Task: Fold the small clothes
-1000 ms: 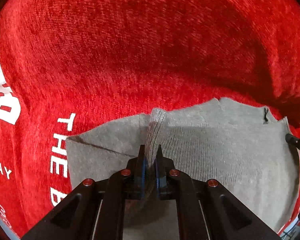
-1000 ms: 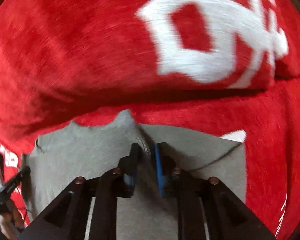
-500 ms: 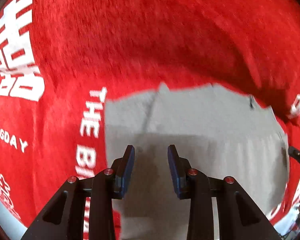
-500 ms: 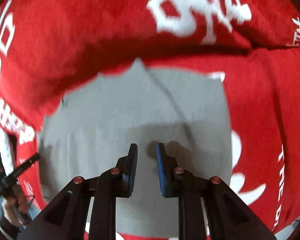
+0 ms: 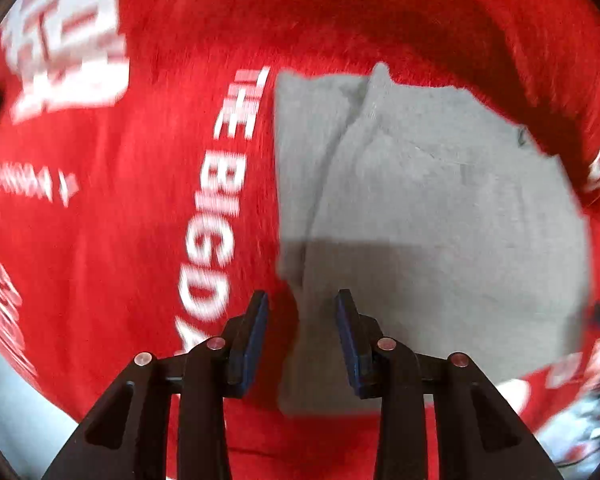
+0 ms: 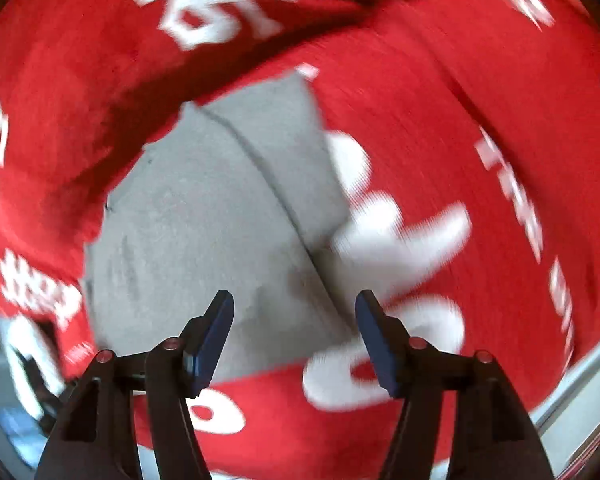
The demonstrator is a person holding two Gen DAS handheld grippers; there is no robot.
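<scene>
Grey knitted garment (image 5: pixel 440 208) lies flat on the red printed cloth (image 5: pixel 100 220), ahead of both sets of fingers. Left gripper (image 5: pixel 302 320) and right gripper (image 6: pixel 294 320), clamped on it a second ago, now gape empty — fold laid, next one likely.

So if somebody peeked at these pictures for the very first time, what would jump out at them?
The big red cloth with white letters fills nearly everything. In the middle of it lies a folded gray garment, flat on the red. At the bottom the black left tongs and right tongs stand open above the gray piece's near edge, holding nothing.
</scene>
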